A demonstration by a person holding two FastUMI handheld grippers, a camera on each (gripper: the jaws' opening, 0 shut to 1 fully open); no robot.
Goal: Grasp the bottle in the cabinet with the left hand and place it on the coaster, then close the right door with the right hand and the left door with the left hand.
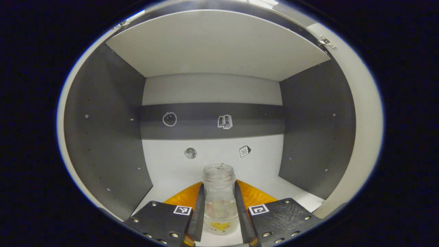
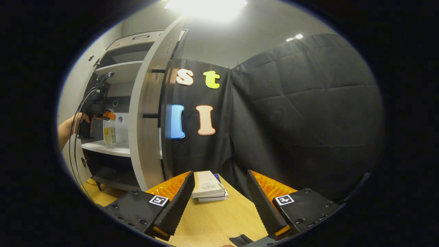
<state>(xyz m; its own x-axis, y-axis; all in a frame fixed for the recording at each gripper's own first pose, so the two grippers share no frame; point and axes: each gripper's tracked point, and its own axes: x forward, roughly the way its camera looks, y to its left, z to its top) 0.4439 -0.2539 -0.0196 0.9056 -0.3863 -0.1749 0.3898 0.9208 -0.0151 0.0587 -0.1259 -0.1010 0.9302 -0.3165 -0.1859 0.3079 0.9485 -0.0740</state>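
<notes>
Around you, black quilted cloth [image 2: 308, 103] walls the booth under a bright ceiling light [image 2: 205, 7]; a stack of books [image 2: 208, 187] lies on the wooden tabletop [image 2: 212, 219]

We see a small stack of books [image 2: 208, 187] lying flat on the wooden table [image 2: 219, 219] (pale cover on top), with a dark flat object [image 2: 241, 239] near the table's front edge.
</notes>
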